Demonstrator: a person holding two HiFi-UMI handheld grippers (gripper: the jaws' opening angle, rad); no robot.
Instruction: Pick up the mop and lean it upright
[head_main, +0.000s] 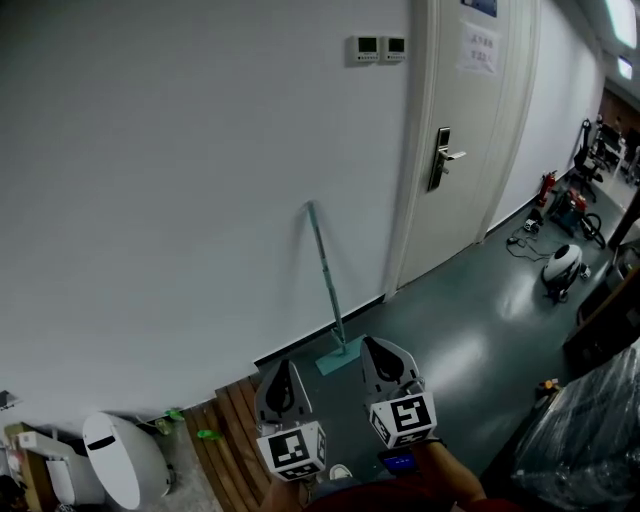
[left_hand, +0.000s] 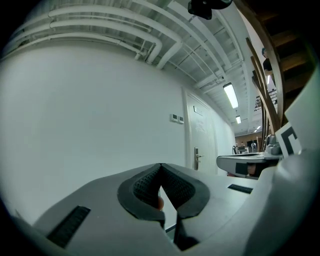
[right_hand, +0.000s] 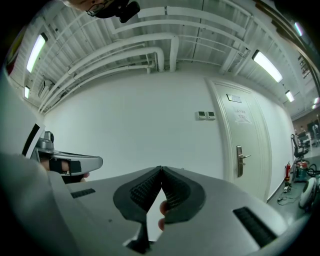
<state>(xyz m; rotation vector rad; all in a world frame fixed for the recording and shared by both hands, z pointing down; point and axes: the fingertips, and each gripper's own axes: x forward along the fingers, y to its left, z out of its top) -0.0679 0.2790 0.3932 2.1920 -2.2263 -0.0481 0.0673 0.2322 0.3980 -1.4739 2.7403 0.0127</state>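
The mop stands upright against the white wall, its thin teal handle (head_main: 325, 270) slanting up from a flat teal head (head_main: 339, 356) on the dark floor. My left gripper (head_main: 284, 366) and right gripper (head_main: 369, 345) hover side by side just in front of the mop head, apart from it. Both are shut with nothing between the pads. In the left gripper view the gripper (left_hand: 160, 166) points at the bare wall with its tips touching. In the right gripper view the gripper (right_hand: 161, 169) is likewise closed, and the mop is hidden behind the jaws.
A white door with a lever handle (head_main: 445, 155) is to the right of the mop. Wooden planks (head_main: 232, 418) and a white rounded bin (head_main: 125, 458) sit at lower left. A white floor machine (head_main: 562, 266) and a plastic-wrapped bulk (head_main: 590, 430) are on the right.
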